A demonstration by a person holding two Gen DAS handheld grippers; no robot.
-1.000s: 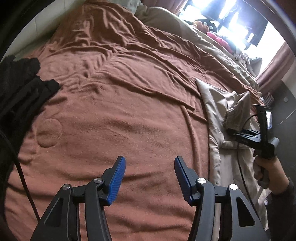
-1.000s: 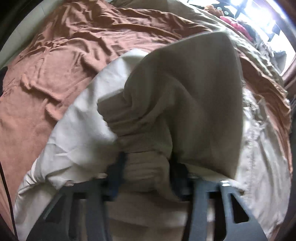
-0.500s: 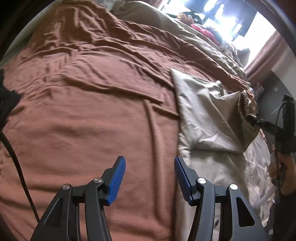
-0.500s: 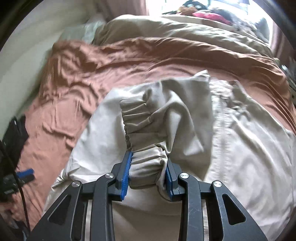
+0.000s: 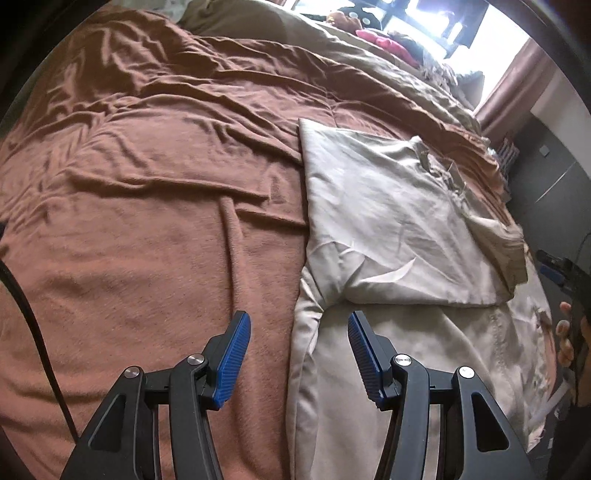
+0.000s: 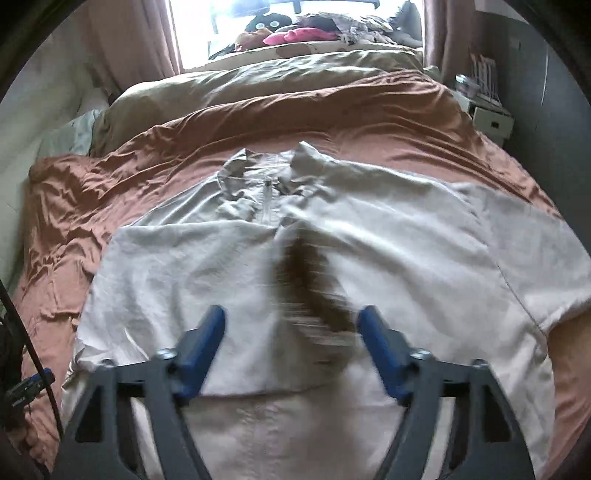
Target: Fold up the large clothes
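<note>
beige jacket (image 6: 388,266), light, limp, slippery-looking; spread on bed (image 5: 147,221) beside brown blanket. right hand-held gripper (image 6: 291,325) just opening wide, sleeve released. left hand-held gripper (image 5: 299,347) half-open, empty. best gripped at hem corners.

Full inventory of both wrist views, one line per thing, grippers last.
Beige zip-front jacket: 1, pale beige, flat on the blanket, one sleeve folded across its front.
Rust-brown fleece blanket: 1, brown, covers the bed under the jacket.
Olive-tan duvet: 1, tan, bunched at the far end of the bed.
Pink plush toy: 1, pink, on the sill by the window.
Dusty-pink curtains: 2, either side of the window.
Black cable: 1, left edge.
Left gripper: black, blue pads, open, empty, over the jacket's left edge.
Right gripper: black, blue pads, jaws just opened, blurred cuff between them.
</note>
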